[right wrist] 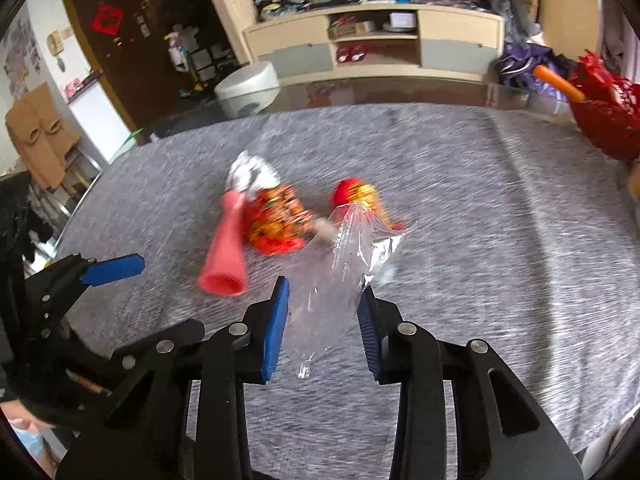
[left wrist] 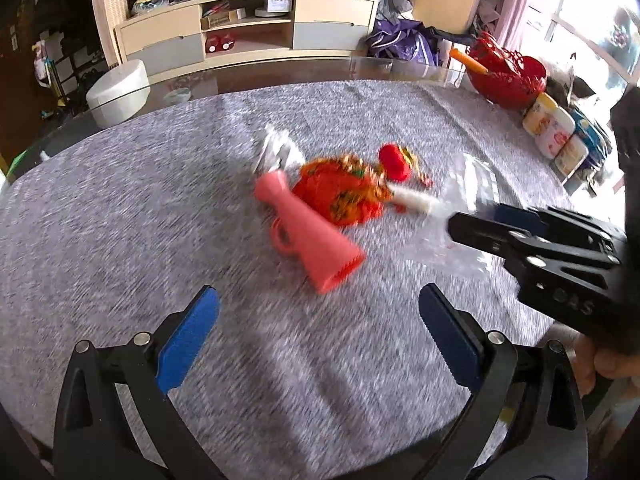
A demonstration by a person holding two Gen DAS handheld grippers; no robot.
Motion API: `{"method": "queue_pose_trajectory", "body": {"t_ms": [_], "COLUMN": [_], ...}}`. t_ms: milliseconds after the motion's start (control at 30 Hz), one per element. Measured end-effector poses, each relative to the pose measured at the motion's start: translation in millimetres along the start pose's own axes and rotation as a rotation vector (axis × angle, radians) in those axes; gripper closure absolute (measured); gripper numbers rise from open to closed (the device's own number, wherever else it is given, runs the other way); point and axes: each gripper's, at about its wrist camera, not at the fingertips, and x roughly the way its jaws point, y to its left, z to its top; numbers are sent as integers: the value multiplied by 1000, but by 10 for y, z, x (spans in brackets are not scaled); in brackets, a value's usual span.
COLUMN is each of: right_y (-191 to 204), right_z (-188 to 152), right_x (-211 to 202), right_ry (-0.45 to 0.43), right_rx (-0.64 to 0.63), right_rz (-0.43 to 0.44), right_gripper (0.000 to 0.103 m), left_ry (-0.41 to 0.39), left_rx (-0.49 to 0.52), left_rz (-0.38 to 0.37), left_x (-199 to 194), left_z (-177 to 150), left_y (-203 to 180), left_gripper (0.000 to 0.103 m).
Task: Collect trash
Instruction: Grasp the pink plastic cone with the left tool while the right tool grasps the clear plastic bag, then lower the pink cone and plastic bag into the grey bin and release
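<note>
Left gripper (left wrist: 318,330) fingers wide, empty. Right gripper (right wrist: 324,326) fingers apart around clear plastic bag (right wrist: 340,276), contact unclear; limp film could slip free.

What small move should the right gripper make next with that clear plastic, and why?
Probably close the right gripper on the clear plastic bag. The bag sits between its blue pads, but the jaws look open and not yet pinching it.
</note>
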Motion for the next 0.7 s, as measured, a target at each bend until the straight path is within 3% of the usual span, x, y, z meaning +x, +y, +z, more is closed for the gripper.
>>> {"method": "queue_pose_trajectory", "body": {"t_ms": [100,200,333,367,700], "right_y": [-102,-132,-168,-167,23], "right_z": [29,37,14,12,-47], "right_x": [-16,-20,-10,-9,-226], "right_ry": [-7,-9,-5,-3,-24], "right_rx": [28,29,33,33,-9], "right_rz": [8,10,17,19,32], "right_gripper": [68,69,69,69,69], "left_ry": [-2,17,57,55,43], "left_rx": [-28,-39,-28,-17,1], "left_rz": [-5,-18,-29,-13,0], "left_x": [113,259,414,420,169], "left_z": [102,191,222,216,19], "left_y": [5,-1,-53,-69,-29], "left_gripper": [9,19,53,57,62]}}
